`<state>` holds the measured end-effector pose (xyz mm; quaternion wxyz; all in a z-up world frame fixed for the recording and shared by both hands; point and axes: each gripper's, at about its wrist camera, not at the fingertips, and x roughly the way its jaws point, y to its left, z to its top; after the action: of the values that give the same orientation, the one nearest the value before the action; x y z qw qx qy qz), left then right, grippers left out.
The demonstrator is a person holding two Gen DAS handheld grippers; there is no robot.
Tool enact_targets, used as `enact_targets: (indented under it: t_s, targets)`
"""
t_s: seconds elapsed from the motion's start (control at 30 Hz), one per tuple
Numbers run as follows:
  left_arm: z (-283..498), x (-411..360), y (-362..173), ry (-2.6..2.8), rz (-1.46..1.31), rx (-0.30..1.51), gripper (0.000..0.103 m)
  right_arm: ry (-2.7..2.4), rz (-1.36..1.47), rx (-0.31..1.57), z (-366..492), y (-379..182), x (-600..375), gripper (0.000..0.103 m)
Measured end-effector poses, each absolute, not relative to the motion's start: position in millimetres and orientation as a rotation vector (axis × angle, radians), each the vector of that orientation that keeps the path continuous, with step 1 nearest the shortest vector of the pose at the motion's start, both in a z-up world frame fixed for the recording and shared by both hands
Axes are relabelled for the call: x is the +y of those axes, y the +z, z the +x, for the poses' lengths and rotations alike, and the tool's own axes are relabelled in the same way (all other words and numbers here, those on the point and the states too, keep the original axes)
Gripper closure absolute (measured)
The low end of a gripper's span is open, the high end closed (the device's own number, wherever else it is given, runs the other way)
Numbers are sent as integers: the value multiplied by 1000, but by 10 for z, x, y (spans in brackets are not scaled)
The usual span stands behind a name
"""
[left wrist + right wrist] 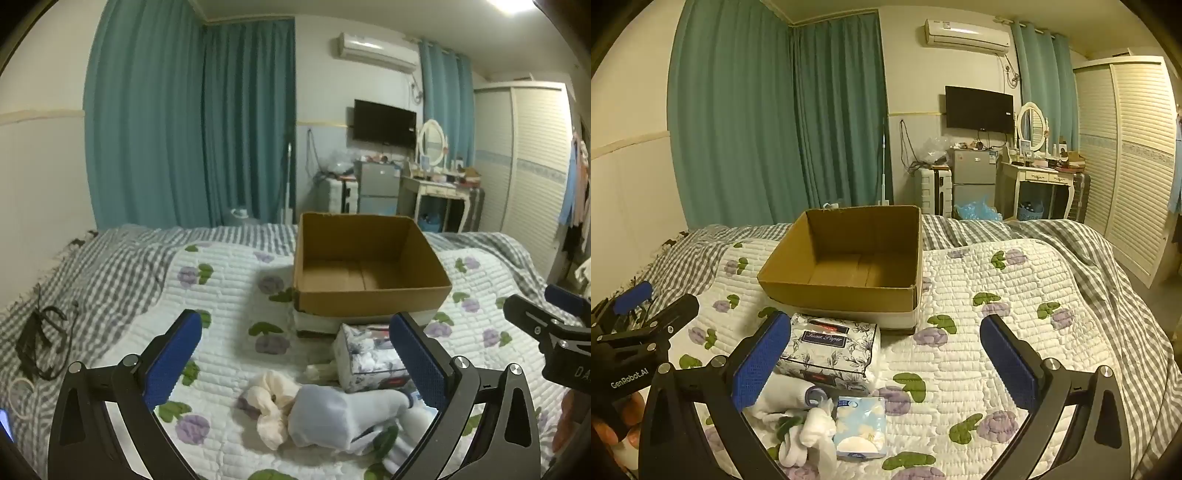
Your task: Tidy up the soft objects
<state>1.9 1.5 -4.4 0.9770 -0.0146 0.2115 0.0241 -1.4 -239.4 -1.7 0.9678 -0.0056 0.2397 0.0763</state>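
We see the soft things gathered low in both frames, on the quilted floral bedspread point(979, 266), just in front of the open cardboard box point(369, 258). In the left wrist view a pale blue sock point(332, 413) lies at lower centre, touching a cream scrunchie point(271, 402) on its left. Right behind them, a floral tissue pack point(365, 354) lies between the sock and the box's front wall. In the right wrist view the same tissue pack point(829, 349) shows its "Tissue Paper" label at centre left, with a small light-blue tissue packet point(860, 428) below it and white socks point(809, 435) bunched at the packet's left edge. The box point(849, 258) sits in mid-frame, nothing visible inside it.

Our left tongs point(295, 365) hang spread wide above the sock and scrunchie, gripping nothing. Our right tongs point(886, 365) are likewise spread, over bare bedspread to the right of the tissue pack, gripping nothing. Each pair shows at the other view's edge.

A black cable point(40, 339) lies at the left edge of the left wrist view on the grey checked blanket point(110, 266). Teal curtains point(775, 118) fill the upper left.
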Motion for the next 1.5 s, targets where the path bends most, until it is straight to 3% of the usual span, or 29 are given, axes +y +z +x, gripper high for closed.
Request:
enact_targets:
  t_s: [1.5]
  targets:
    - [23,46,-70,51,-43,431,0,146,-17,500,-13,-58,-2414,0]
